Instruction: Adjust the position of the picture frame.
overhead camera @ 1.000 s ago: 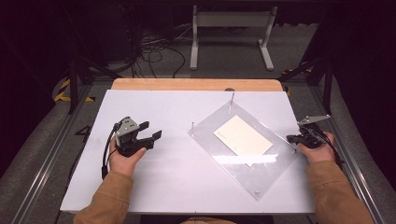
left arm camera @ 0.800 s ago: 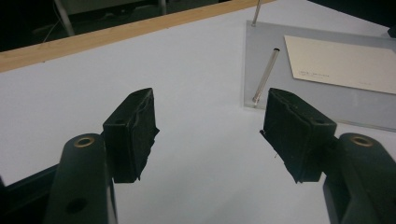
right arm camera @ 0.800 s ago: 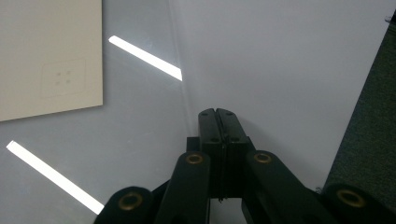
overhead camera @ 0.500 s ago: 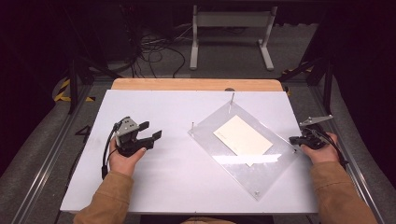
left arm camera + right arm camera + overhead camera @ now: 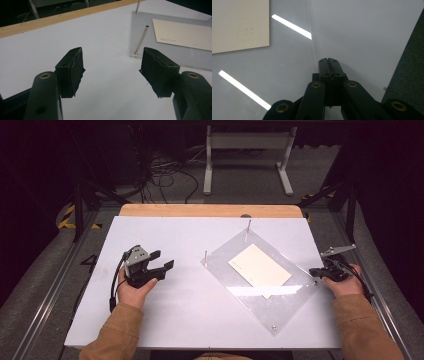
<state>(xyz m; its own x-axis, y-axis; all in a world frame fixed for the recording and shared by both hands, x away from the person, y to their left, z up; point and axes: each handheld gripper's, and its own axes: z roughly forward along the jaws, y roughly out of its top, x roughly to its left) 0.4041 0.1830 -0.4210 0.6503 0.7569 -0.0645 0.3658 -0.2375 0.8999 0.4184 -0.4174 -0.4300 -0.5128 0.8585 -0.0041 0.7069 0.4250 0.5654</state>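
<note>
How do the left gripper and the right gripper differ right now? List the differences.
The left gripper has its jaws spread apart with nothing between them; the right gripper has its jaws pressed together. The left gripper sits over bare white table, apart from the clear plate; the right gripper sits at that plate's right edge, and whether it touches it is unclear. Both are black, two-jawed and hand-held.

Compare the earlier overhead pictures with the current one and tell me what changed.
Nothing visibly changed. The left gripper rests on the white table with its jaws open and nothing between them; the right gripper sits shut at the right-hand corner of the clear acrylic plate, and whether it pinches that edge cannot be told. The cream card lies under the plate between the metal pins.
</note>
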